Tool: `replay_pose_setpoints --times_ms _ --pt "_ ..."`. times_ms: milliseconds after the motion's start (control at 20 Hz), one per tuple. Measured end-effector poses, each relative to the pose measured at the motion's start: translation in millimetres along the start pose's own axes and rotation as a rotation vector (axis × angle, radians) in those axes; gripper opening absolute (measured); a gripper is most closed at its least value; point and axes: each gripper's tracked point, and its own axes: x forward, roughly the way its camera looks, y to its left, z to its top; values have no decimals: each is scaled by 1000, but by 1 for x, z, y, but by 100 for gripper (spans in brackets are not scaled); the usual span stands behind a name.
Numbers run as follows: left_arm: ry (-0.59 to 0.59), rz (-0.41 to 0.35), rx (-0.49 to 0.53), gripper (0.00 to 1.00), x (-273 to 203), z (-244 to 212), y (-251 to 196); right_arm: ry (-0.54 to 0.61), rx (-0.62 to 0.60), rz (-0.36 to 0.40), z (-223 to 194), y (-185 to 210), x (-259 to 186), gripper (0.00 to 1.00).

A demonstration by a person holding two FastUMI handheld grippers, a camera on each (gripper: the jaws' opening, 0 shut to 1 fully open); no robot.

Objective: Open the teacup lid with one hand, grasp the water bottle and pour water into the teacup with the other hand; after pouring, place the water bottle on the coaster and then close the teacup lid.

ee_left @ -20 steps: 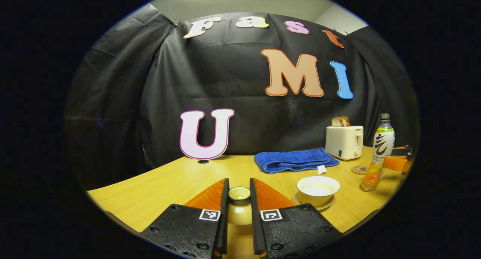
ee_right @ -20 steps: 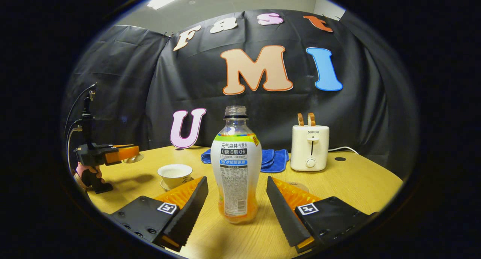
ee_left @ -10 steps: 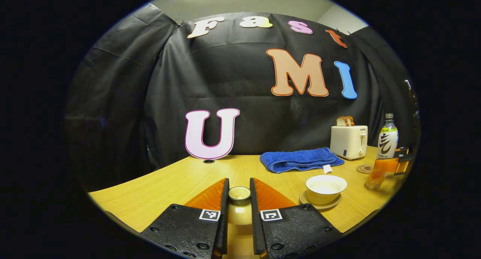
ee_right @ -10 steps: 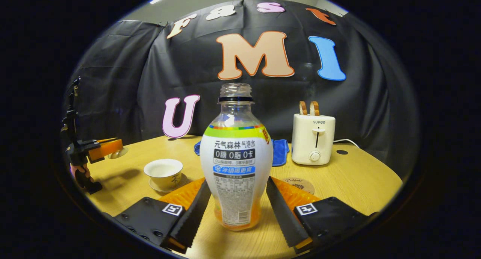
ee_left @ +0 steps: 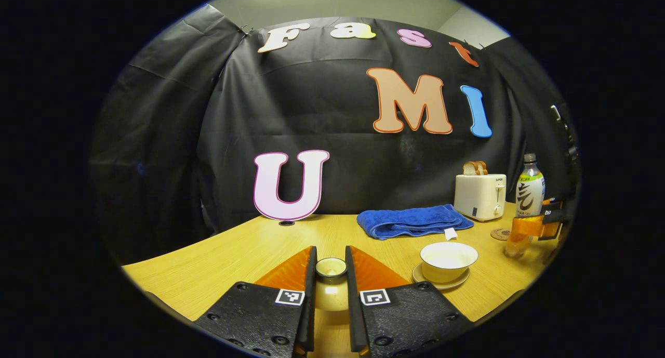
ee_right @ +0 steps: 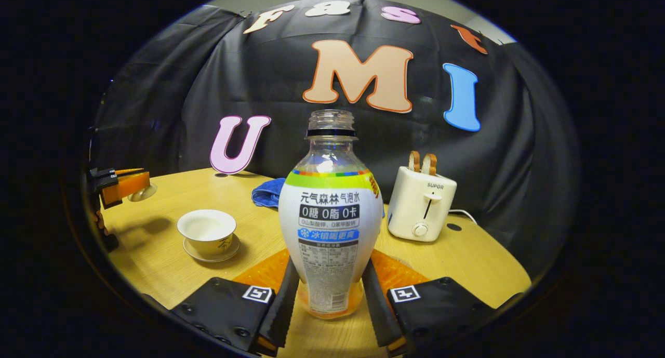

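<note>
Left gripper (ee_left: 330, 290), bottom centre of its view, clamps the glossy round lid (ee_left: 331, 267) by its knob, both ribbed orange fingers pressing. Lower right there, the open white cup (ee_left: 448, 259) sits on its saucer. In the right gripper view, the right gripper (ee_right: 328, 301) squeezes the clear plastic bottle (ee_right: 330, 228) at centre, capless, orange liquid low.

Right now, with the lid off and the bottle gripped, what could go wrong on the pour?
The bottle has no cap, and the right gripper pinches it low, so it may swing and spill early. The teacup is small and easy to miss. The lid in the left gripper could slip.
</note>
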Motion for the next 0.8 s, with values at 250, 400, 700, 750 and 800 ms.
replay_pose_setpoints --times_ms 250,400,700,750,800 --pt "0 0 0 24 0 -2 0 -63 -256 -78 44 -10 0 68" --pt "0 0 -1 24 1 -1 0 -81 -417 -126 54 -14 5 67" --pt "0 0 0 24 0 -1 0 -69 -762 -172 37 -3 24 67" --pt "0 0 -1 24 0 -1 1 -77 -817 -173 36 2 28 67" --pt "0 0 -1 24 0 -1 0 -92 -876 -172 35 7 32 65"
